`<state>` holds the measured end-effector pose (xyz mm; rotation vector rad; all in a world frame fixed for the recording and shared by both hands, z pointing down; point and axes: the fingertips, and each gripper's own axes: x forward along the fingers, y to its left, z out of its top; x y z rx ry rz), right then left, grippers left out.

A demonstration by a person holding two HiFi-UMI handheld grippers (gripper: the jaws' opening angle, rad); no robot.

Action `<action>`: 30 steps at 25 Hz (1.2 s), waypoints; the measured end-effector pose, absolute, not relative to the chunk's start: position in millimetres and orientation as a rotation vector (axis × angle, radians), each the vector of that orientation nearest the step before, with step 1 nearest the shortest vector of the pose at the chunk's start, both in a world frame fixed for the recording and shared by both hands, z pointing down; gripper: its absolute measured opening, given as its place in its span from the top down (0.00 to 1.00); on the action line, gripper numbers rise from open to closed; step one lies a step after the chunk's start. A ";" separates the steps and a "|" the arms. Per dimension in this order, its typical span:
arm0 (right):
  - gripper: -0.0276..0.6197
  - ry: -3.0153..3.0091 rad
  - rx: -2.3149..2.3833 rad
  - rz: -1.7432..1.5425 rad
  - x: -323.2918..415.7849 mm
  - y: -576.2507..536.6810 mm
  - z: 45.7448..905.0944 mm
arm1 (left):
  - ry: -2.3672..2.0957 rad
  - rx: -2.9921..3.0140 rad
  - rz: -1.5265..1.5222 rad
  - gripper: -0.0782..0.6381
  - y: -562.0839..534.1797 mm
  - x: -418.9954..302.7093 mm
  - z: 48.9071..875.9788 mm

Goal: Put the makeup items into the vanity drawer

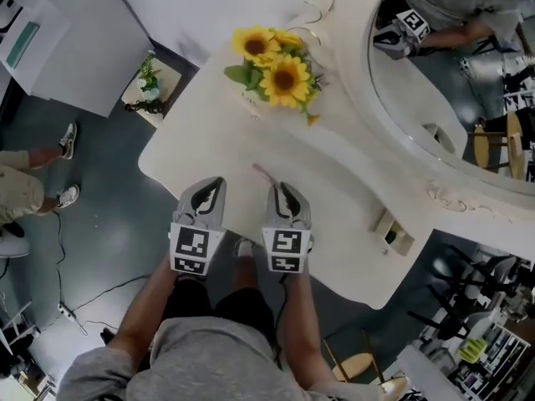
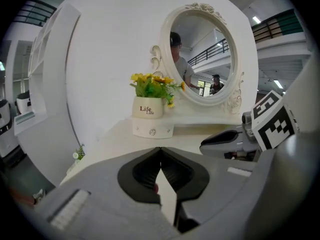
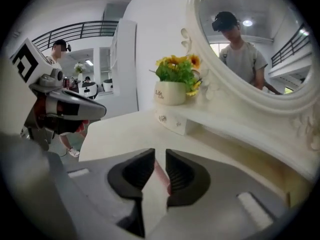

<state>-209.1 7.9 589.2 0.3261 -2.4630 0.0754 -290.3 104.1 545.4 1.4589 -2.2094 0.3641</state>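
right gripper (image 3: 160, 153) jaws slightly apart, pink stick (image 3: 161, 174) between them; left gripper (image 2: 160, 149) closed.

Potted flowers (image 1: 280, 78) stand on the vanity (image 1: 334, 195), left of the mirror (image 1: 451, 73), behind the makeup stick (image 1: 262, 173).

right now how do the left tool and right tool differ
The left tool has its jaws meeting at the tips; the right tool has its jaws apart. A pink stick lies between the right tool's jaws with a gap beside it; nothing clear shows in the left tool's jaws. Both are grey and sit side by side at the table's near edge.
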 end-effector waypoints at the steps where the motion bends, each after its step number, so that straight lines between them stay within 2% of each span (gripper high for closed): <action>1: 0.80 -2.444 0.291 0.068 -210.6 9.4 596.7 | -2.209 1.446 0.359 0.88 105.4 -290.4 549.4; 4: 0.68 -2.405 0.211 0.048 -213.0 12.8 613.0 | -2.206 1.406 0.350 0.88 110.3 -289.5 560.2; 16: 0.68 -2.283 0.101 -0.019 -215.8 13.9 643.5 | -2.207 1.335 0.319 0.88 114.2 -286.6 577.5; 20: 0.80 -2.242 0.096 -0.063 -212.8 14.2 649.2 | -2.208 1.325 0.319 0.88 117.1 -286.2 578.4; 24: 0.88 -2.231 0.096 -0.077 -212.0 16.2 650.7 | -2.207 1.325 0.323 0.88 118.6 -287.1 578.0; 30: 0.88 -2.244 0.128 -0.054 -211.4 14.6 646.2 | -2.211 1.342 0.328 0.88 118.1 -288.9 573.5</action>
